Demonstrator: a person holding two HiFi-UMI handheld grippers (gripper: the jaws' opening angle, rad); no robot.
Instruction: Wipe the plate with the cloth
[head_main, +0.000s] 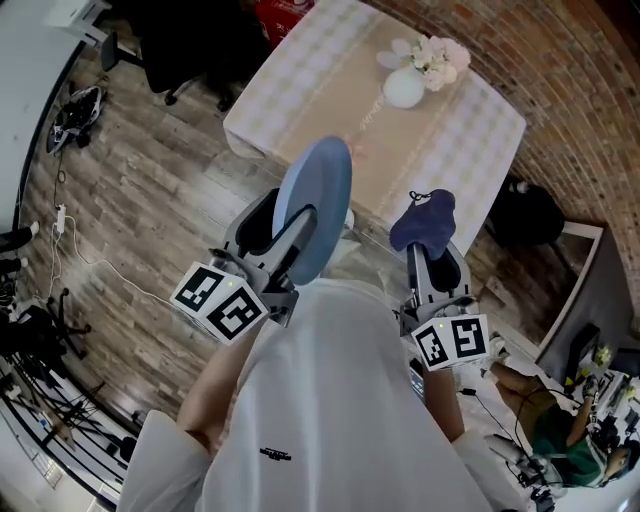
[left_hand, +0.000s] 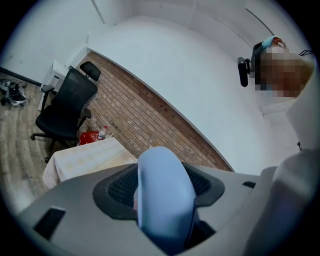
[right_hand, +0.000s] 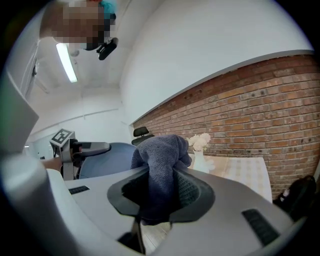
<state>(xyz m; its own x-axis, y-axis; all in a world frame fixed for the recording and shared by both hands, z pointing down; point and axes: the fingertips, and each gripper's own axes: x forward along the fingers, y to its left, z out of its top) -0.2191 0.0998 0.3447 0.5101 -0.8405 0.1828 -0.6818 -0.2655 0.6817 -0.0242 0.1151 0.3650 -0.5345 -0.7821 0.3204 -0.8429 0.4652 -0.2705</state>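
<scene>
Left tongs (head_main: 297, 238) of mine pinched a round pale-blue plate (head_main: 318, 195) on edge, and my right tongs (head_main: 432, 255) clamped a crumpled dark-blue cloth (head_main: 424, 220). Plate and cloth were apart.

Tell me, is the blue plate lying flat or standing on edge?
On edge: the plate stands upright in the left gripper, held in the air short of the table.

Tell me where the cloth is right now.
In the head view's right half, the cloth is clamped in the right gripper, held up beside the plate that the left gripper holds.
</scene>
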